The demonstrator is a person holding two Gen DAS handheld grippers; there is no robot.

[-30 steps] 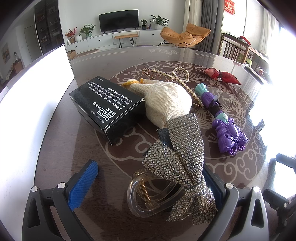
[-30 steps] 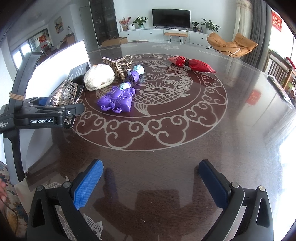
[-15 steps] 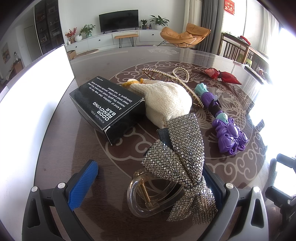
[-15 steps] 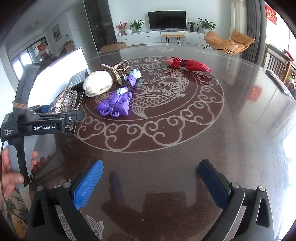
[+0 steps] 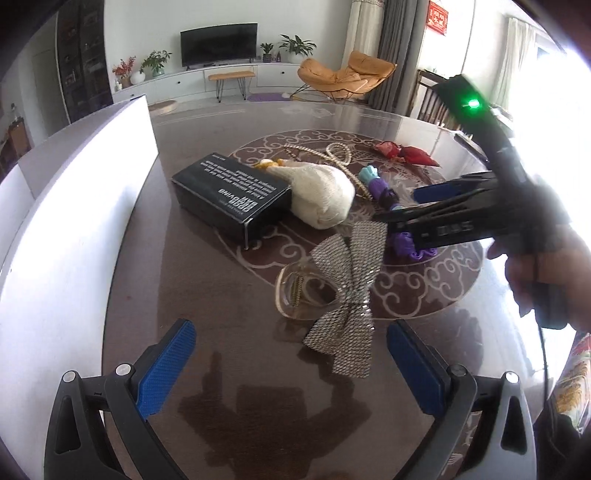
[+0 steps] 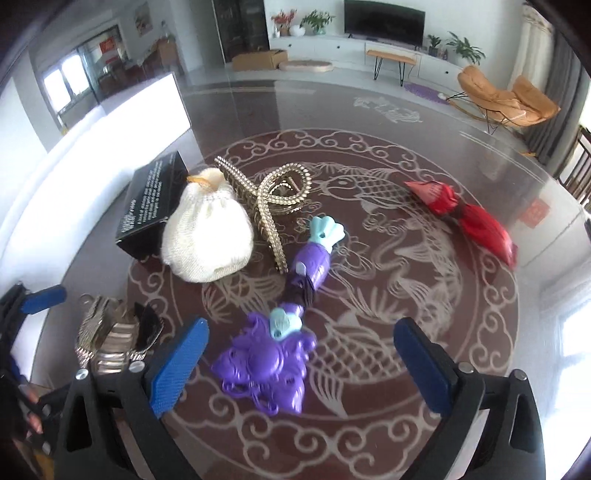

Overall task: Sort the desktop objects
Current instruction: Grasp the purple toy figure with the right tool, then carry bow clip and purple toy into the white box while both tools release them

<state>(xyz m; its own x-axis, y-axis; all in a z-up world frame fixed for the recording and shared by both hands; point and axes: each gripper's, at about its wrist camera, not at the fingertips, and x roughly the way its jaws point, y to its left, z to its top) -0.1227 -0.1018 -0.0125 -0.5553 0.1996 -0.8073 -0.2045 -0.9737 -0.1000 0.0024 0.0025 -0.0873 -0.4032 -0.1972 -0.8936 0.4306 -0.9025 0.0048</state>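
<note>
Table [image 6: 480, 122] is showing dark glossy wood, mirror-smooth. Bow [image 5: 351, 280] beside the box [image 5: 229, 192] is glittering with rhinestones on clear plastic. Box is looking like matt black card. Pouch [image 6: 208, 236] is looking knitted; doll [image 6: 266, 362] is looking like glossy plastic.

1. Room behind my table is a living room: dark TV [image 5: 218, 43] switched off, on a long white cabinet [image 6: 388, 55].
2. Little wooden bench [image 5: 231, 76] on hairpin legs in front of that cabinet.
3. Tan lounge chair [image 6: 506, 101] on a thin metal frame off to the side.
4. A few potted plants [image 5: 297, 46] up on the cabinet, plus a white vase with red flowers [image 5: 125, 70].
5. Cardboard box [image 6: 259, 59] on the floor, flat round cushion [image 6: 306, 66] beside it.
6. Grey curtains [image 5: 388, 51] by the bright window, and a red hanging [image 5: 438, 16] on the wall.
</note>
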